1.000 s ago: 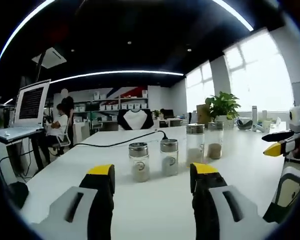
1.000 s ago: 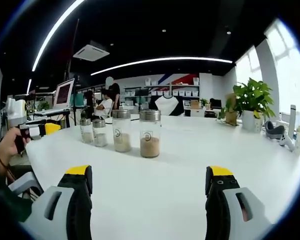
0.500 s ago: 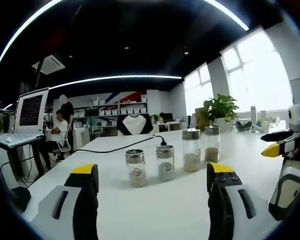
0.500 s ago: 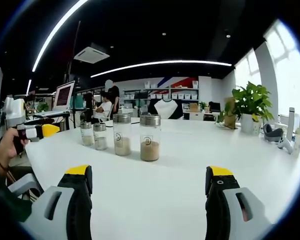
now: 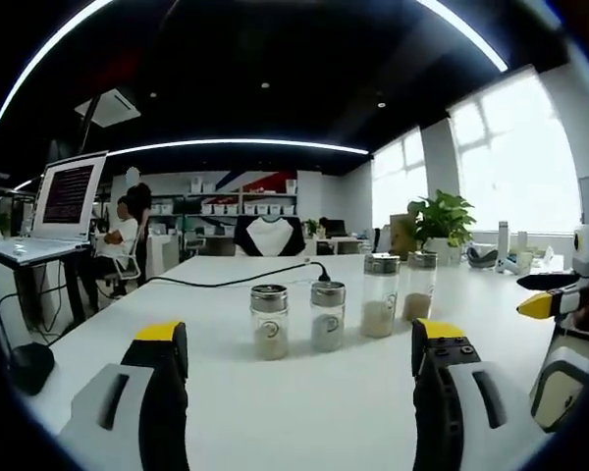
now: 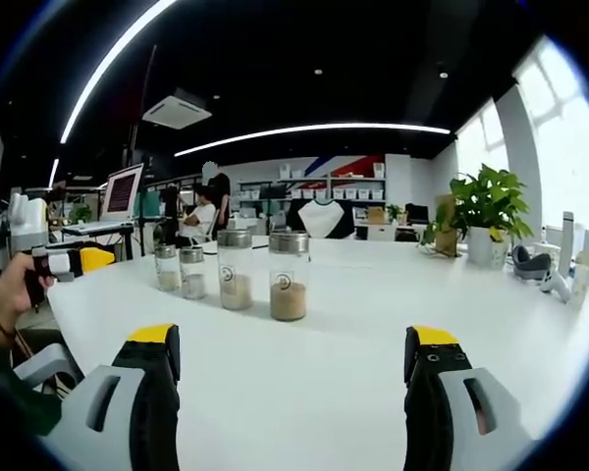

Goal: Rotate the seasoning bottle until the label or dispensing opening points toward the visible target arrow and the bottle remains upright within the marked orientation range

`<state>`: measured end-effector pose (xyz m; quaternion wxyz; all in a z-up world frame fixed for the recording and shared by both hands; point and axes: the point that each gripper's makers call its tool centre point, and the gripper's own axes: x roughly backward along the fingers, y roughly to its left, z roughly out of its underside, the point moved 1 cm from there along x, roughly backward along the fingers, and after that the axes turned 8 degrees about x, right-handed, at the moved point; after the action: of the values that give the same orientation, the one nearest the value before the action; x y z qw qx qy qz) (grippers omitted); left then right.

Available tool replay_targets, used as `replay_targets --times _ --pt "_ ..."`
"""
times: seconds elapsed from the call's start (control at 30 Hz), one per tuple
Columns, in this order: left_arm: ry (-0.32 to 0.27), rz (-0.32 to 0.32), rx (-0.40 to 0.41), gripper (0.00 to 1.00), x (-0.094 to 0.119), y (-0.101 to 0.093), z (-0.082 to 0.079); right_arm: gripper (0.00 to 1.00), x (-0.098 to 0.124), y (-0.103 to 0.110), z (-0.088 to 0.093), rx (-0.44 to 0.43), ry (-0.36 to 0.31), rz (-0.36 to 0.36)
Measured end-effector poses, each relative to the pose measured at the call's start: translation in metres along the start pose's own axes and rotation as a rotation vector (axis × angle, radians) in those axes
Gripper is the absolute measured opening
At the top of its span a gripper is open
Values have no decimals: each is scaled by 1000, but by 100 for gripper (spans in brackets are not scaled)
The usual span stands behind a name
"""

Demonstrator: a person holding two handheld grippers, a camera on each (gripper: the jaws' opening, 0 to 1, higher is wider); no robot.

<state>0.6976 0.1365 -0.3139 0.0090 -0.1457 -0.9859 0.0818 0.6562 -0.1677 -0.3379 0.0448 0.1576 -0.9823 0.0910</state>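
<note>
Left gripper view: left gripper (image 5: 299,348) has spread wider than a second ago, clasping nothing; right gripper (image 6: 293,353) hangs equally agape. Four seasoning bottles (image 5: 269,321) stand upright mid-table (image 5: 304,422), unmoved.

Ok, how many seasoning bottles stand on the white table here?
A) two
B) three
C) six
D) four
D: four stand in a row on the white table, two short bottles and two tall bottles, all upright with metal caps.
</note>
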Motion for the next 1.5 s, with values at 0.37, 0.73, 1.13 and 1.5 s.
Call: replay_targets --times 0.37,0.73,1.13,1.5 --pt "-15 -12 0 100 2 2 -3 98 2 -3 0 -8 -6 14" --pt "-20 -17 9 100 1 4 -4 98 2 2 1 -13 -7 8" --pt "-29 -18 -5 100 1 3 -3 97 5 3 -2 -12 -19 13" --pt "-38 -16 -8 100 0 1 -3 97 3 6 -1 -9 -13 6"
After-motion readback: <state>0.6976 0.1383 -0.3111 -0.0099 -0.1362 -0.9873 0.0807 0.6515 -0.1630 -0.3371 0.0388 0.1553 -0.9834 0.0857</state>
